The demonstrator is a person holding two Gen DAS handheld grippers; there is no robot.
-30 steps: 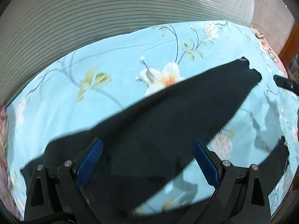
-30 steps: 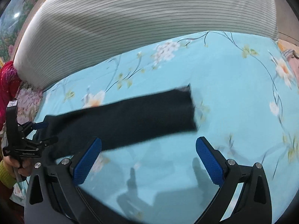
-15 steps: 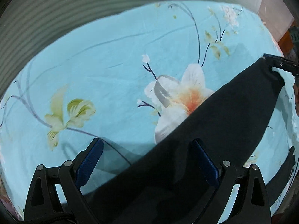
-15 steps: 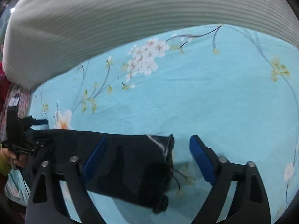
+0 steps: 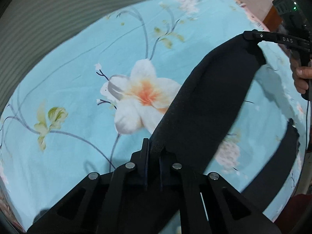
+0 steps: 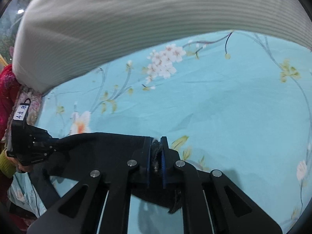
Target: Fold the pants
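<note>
Black pants lie stretched across a light-blue flowered bedsheet. My left gripper is shut on the near end of one pant leg. That leg runs up to the right, where my right gripper pinches its far hem. In the right wrist view my right gripper is shut on the frayed hem of the pants, and the left gripper holds the other end at the far left. The second leg curves along the bed's right edge.
A grey-white striped duvet is heaped along the far side of the bed. A large white-and-orange flower print marks the sheet beside the leg. The bed edge drops off at the right.
Both grippers have moved down onto the pant leg and closed, the left on the near end, the right on the hem. The leg is now pulled taut between them.
</note>
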